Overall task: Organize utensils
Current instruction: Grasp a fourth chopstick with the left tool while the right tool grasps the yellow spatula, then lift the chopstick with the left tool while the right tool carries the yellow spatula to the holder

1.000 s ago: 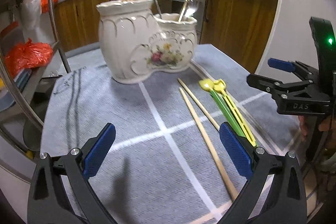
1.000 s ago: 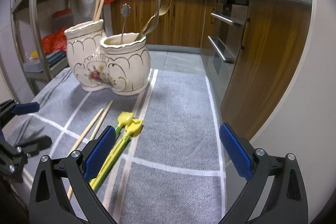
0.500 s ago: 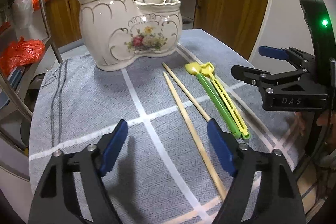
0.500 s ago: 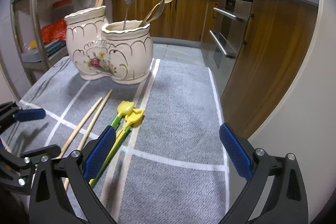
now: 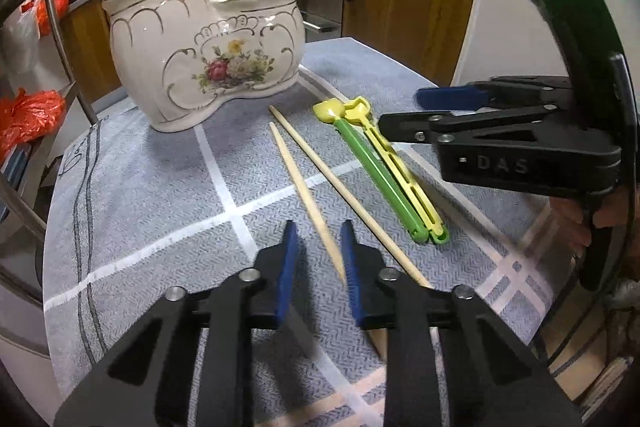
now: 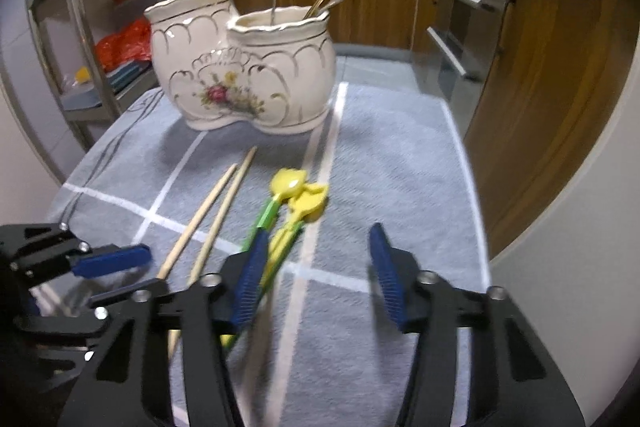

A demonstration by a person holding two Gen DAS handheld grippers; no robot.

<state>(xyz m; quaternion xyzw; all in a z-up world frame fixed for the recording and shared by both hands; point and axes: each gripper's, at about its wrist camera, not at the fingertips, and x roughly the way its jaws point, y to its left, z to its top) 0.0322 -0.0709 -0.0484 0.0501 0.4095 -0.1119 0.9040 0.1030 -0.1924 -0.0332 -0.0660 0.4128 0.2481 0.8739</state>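
Left claw [image 5: 318,259] is closing on the nearer wooden chopstick [image 5: 304,193], which lies on the surface [image 5: 160,195] between its pads. Right claw [image 6: 320,275] is closing too; the green and yellow training chopsticks [image 6: 280,223] lie at its left pad, not yet gripped. Advise centring each stick before lifting toward the ceramic holder [image 5: 200,51].

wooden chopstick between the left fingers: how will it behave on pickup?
The chopstick looks thin, round and rigid, so probably light and stiff, no flop. Round stock on the woven grey cloth may roll or twist away as the left gripper is closing near one end. Gripped that far from its middle, it will likely droop or pivot between the pads.
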